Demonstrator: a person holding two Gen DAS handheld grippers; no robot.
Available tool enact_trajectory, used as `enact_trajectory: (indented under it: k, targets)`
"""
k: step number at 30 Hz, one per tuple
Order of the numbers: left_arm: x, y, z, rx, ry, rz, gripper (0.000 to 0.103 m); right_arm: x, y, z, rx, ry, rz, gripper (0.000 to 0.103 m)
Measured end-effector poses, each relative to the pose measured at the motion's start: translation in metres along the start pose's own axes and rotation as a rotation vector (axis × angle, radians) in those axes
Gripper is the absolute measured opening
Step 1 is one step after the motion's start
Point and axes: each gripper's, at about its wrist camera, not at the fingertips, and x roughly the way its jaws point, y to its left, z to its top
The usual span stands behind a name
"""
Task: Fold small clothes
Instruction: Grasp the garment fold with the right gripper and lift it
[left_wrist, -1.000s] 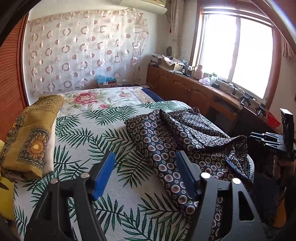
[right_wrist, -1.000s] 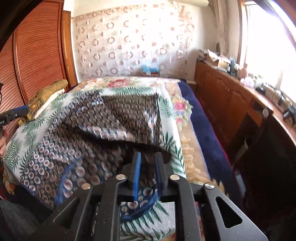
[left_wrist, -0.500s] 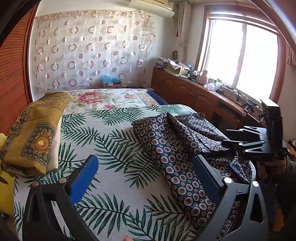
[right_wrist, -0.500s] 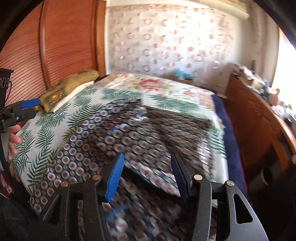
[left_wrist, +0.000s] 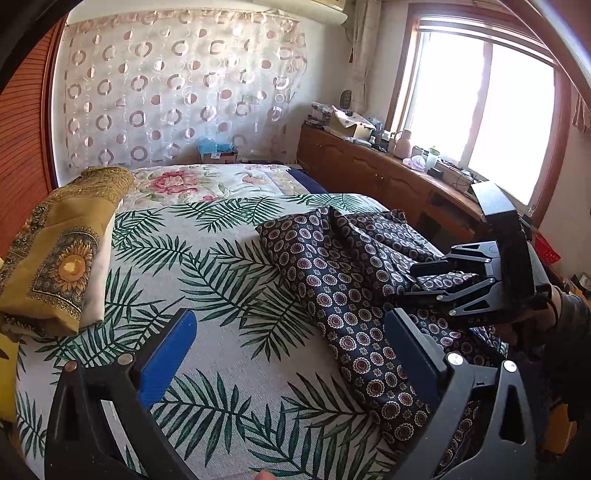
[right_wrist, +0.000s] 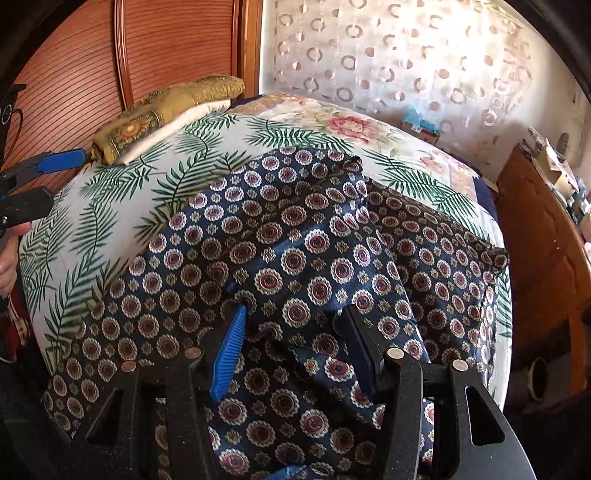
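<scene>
A navy garment with round medallion print (left_wrist: 343, 280) lies crumpled on the right side of the bed, also filling the right wrist view (right_wrist: 295, 258). My left gripper (left_wrist: 288, 347) is open and empty above the palm-leaf bedspread (left_wrist: 207, 280), just left of the garment. My right gripper (right_wrist: 291, 332) is open right over the garment's near folds, with cloth between its fingers but not clamped. It also shows in the left wrist view (left_wrist: 410, 280) at the garment's right edge. The left gripper's blue finger shows at far left in the right wrist view (right_wrist: 59, 162).
A folded mustard-yellow cloth pile (left_wrist: 62, 251) sits at the bed's left edge, also in the right wrist view (right_wrist: 162, 110). A wooden cabinet (left_wrist: 388, 177) with clutter runs under the window on the right. A ribbed wooden panel (right_wrist: 92, 74) stands at the left.
My right gripper has opened, letting go of the garment, and turned left over it. My left gripper has opened wider and risen slightly.
</scene>
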Motion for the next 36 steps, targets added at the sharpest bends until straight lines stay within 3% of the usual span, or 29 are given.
enact_trajectory:
  k: [5, 8, 9, 10, 11, 16, 26, 29, 31, 36]
  targets:
    - [0.001, -0.002, 0.0, 0.008, 0.005, -0.003, 0.102, -0.002, 0.001, -0.013, -0.047, 0.048, -0.064, 0.055]
    - [0.002, -0.004, -0.001, 0.013, 0.009, -0.014, 0.102, -0.001, -0.006, -0.014, -0.017, 0.039, -0.061, 0.053]
    - [0.003, -0.005, -0.002, 0.015, 0.012, -0.021, 0.102, -0.002, -0.009, -0.014, -0.001, 0.027, -0.052, 0.044]
    - [0.003, -0.006, -0.002, 0.019, 0.015, -0.021, 0.102, -0.004, -0.012, -0.013, 0.015, 0.002, -0.052, 0.016]
    - [0.003, -0.006, -0.003, 0.021, 0.016, -0.019, 0.102, -0.008, -0.015, -0.012, 0.031, -0.021, -0.061, 0.007]
    - [0.006, -0.009, -0.004, 0.023, 0.027, -0.023, 0.102, -0.029, -0.043, -0.008, 0.165, -0.128, -0.09, 0.006]
    - [0.009, -0.015, -0.006, 0.03, 0.038, -0.035, 0.102, -0.036, -0.103, 0.005, 0.311, -0.16, -0.132, 0.005]
    - [0.011, -0.015, -0.007, 0.03, 0.044, -0.034, 0.102, -0.036, -0.128, 0.003, 0.44, -0.212, -0.141, 0.006]
    - [0.012, -0.014, -0.008, 0.03, 0.048, -0.035, 0.102, -0.032, -0.14, 0.001, 0.508, -0.223, -0.198, 0.006]
    - [0.01, -0.015, -0.008, 0.031, 0.046, -0.035, 0.102, -0.026, -0.144, 0.001, 0.48, -0.161, -0.281, 0.036]
